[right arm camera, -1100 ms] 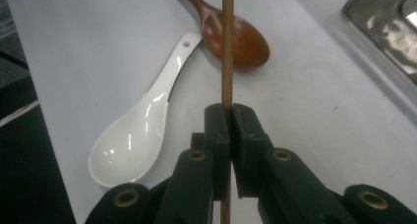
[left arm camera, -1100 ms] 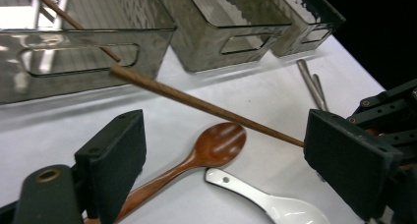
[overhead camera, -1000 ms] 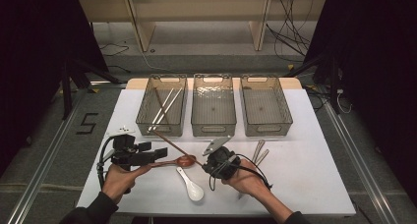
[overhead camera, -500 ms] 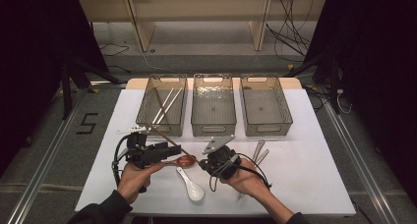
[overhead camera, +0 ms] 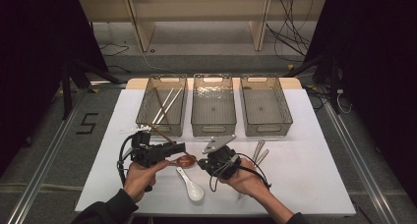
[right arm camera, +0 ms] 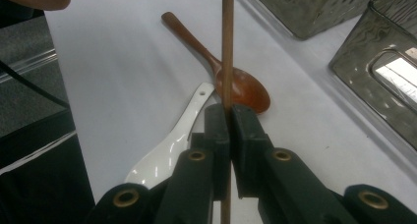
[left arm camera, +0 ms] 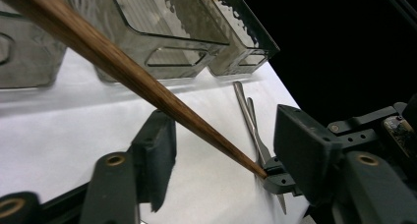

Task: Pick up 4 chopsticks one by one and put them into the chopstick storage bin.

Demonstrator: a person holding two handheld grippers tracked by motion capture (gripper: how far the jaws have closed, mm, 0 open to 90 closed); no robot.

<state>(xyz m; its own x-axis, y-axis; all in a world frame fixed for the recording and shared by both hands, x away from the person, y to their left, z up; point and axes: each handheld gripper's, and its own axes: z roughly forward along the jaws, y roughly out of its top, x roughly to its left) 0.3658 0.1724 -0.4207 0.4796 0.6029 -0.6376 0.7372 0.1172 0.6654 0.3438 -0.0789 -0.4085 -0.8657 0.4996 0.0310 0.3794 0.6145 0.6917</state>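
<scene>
- clamping a brown wooden chopstick [right arm camera: 227,47] in the right gripper [right arm camera: 229,117], jaws pressed tight on the stick near one end, near the front edge of the desk [overhead camera: 314,184], about midway along it.
- running from that grip toward the left gripper [left arm camera: 221,155], passing between its two black jaws; just been closing, those jaws, though a gap shows on either side of the stick and neither pad presses on it in the left gripper view.
- slanting up and away past the left jaw, toward the grey bins at the back.
- lying flat under the stick: a brown wooden spoon [overhead camera: 186,160], bowl just beside the right gripper's tips, and a white ceramic spoon [overhead camera: 191,185] nearer the front edge, handle close against the brown bowl.
- resting right of the right gripper: two metal utensil handles [overhead camera: 259,153], side by side, pointing toward the back.
- standing in a row along the back half of the desk: three grey see-through bins; left bin [overhead camera: 147,117] holding several chopsticks, pale and dark; middle bin [overhead camera: 213,126] and right bin [overhead camera: 287,117] bare inside.
- gripping each tool from the front edge: left hand [overhead camera: 140,177] and right hand [overhead camera: 248,180], dark sleeves behind.
</scene>
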